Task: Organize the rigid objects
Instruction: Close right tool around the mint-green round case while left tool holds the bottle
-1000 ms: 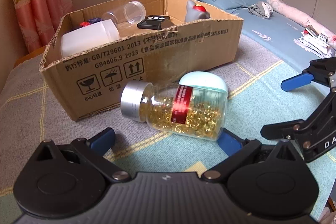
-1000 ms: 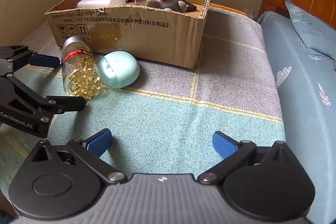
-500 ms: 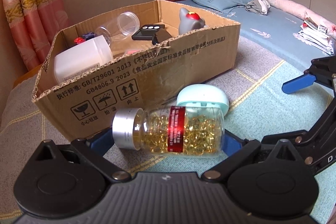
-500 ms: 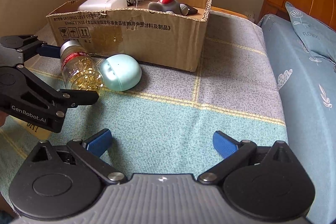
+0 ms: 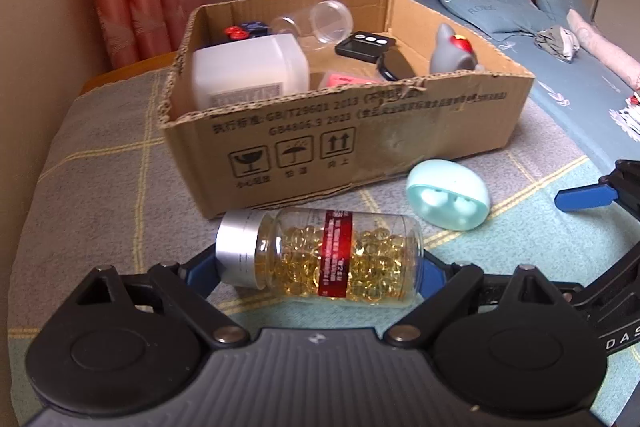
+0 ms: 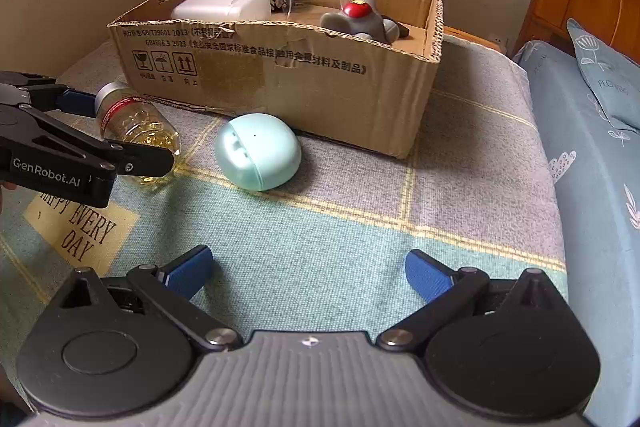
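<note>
A clear bottle of golden capsules (image 5: 340, 259), with a silver cap and a red label, lies crosswise between the pads of my left gripper (image 5: 316, 267). The jaws are closing and press on its cap and its base. In the right wrist view the bottle (image 6: 136, 123) hangs tilted just above the blanket in the left gripper (image 6: 120, 131). A teal egg-shaped case (image 5: 448, 199) (image 6: 258, 151) rests on the blanket beside the open cardboard box (image 5: 360, 131) (image 6: 280, 67). My right gripper (image 6: 308, 267) stands open and empty above the blanket, in front of the case.
The box holds a white container (image 5: 248, 71), a clear jar (image 5: 320, 23), a black device (image 5: 366, 43) and a grey toy with a red spot (image 5: 452, 51). A bed with blue pillows (image 5: 476, 3) lies to the right. Curtains hang behind the box.
The left gripper moved in around the bottle and narrowed onto it. The bottle has come away from the teal case and off the blanket. The right gripper has stayed in place.
</note>
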A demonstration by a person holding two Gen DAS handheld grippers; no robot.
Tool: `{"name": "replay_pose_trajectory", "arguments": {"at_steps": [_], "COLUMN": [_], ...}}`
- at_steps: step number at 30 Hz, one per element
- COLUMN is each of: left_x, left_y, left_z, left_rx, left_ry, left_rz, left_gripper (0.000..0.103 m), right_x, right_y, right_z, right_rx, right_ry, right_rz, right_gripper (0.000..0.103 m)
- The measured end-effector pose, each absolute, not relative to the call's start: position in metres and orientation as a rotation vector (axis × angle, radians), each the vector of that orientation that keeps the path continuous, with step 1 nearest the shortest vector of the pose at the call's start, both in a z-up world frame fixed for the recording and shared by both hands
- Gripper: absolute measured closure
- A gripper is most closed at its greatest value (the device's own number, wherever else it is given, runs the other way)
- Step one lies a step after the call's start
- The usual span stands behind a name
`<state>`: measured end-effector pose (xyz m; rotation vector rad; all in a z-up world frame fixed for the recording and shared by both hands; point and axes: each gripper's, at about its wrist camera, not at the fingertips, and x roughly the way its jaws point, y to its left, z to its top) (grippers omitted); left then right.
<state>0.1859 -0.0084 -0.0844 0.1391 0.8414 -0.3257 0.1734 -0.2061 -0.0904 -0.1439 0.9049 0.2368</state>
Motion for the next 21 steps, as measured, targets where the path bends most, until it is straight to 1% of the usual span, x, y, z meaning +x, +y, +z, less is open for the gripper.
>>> {"name": "replay_pose_trajectory", "arguments": {"at_steps": [9, 21], "left_x": [0.179, 0.176], "left_y": [0.013, 0.022], "left_z": [-0.084, -0.083], "left_rx": [0.119, 0.092], "left_ry": [0.858, 0.870], "left_rz": [-0.247, -0.228], "left_gripper": [0.010, 0.010], "right_x": [0.191, 0.221], "right_y": [-0.188, -0.170], "right_z": [-0.090, -0.091], "right_rx": [-0.184, -0.243], "right_ry": [0.885, 0.838], "right_rz": [0.323, 0.473], "right_gripper": [0.000, 0.000]}}
